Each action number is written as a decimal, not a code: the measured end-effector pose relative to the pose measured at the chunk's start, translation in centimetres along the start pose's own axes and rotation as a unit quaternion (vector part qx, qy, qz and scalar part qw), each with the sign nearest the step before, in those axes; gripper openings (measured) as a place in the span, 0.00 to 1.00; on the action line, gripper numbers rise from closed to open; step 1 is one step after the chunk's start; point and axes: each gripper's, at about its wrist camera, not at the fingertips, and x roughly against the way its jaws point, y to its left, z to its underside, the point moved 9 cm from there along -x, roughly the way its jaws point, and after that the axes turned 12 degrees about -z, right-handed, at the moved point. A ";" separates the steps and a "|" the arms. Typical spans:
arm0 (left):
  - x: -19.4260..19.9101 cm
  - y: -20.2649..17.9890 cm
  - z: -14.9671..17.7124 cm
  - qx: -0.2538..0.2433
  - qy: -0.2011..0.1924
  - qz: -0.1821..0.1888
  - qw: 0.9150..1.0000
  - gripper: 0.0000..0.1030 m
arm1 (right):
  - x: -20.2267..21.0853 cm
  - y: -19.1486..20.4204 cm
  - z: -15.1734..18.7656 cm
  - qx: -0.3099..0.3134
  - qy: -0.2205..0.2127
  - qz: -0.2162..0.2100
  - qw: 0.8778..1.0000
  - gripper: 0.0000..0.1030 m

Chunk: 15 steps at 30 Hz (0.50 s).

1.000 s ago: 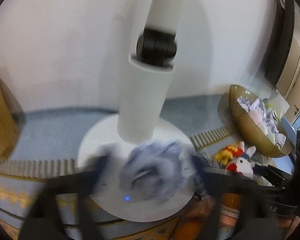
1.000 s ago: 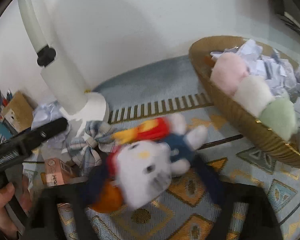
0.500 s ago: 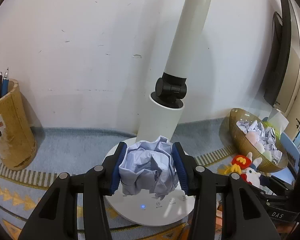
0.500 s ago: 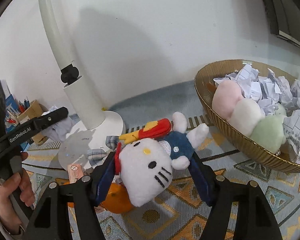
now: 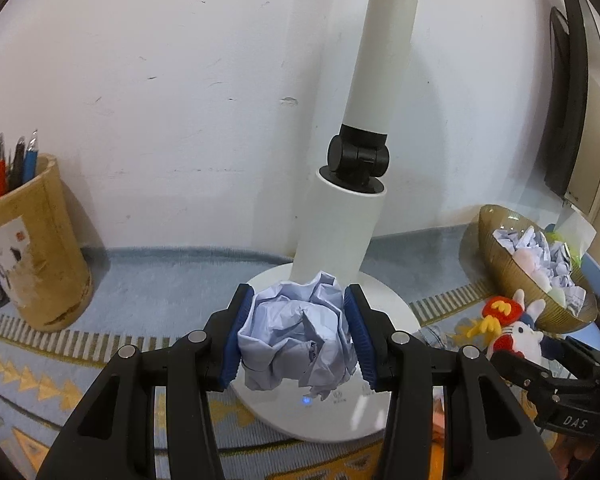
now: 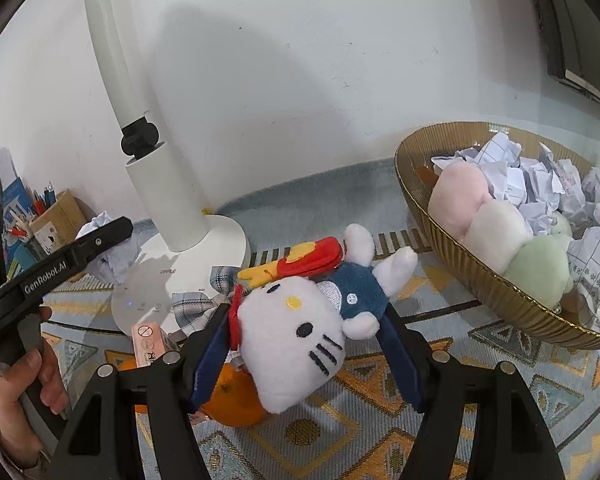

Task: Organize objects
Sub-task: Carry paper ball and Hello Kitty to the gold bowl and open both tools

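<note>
White wall and a patterned blue rug on the table in the left wrist view, where the left tongs point(image 5: 298, 334) are pinching a crumpled paper ball point(image 5: 296, 344) just above the lamp base point(image 5: 384, 408), pen holder point(image 5: 32, 248) off to the side. Right wrist view: right tongs point(image 6: 306, 354) clamped on a white cat plush point(image 6: 292, 340), held above the rug near an orange point(image 6: 232, 400), with the gold bowl point(image 6: 460, 276) of paper wads and pastel plush balls close by.

The left gripper point(image 5: 298, 336) squeezes something between its 2 pads. The right gripper point(image 6: 306, 344) does too. A hand point(image 6: 24, 400) holds the left gripper.
</note>
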 end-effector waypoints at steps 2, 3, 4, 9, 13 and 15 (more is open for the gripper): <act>0.6 0.3 0.1 -0.003 -0.007 -0.010 1.000 0.42 | -0.3 0.8 -0.1 0.007 -0.002 -0.007 1.000 0.68; 0.9 0.4 0.1 -0.003 -0.007 -0.012 1.000 0.43 | -0.2 0.9 -0.1 0.011 -0.003 -0.010 1.000 0.68; 1.2 0.2 0.1 -0.001 -0.007 -0.014 1.000 0.43 | -0.1 1.1 -0.2 0.017 -0.006 -0.010 1.000 0.68; 3.7 -2.4 -1.2 0.022 0.004 0.017 1.000 0.42 | 0.7 2.5 -0.6 0.037 -0.038 -0.028 0.998 0.68; 4.7 -7.9 -4.5 0.001 0.005 0.054 0.999 0.43 | 3.1 1.6 -3.4 0.026 -0.063 -0.028 0.997 0.68; 4.6 -11.1 -5.7 -0.011 0.007 0.075 0.997 0.43 | 5.9 -0.6 -6.6 0.011 -0.090 -0.011 0.996 0.68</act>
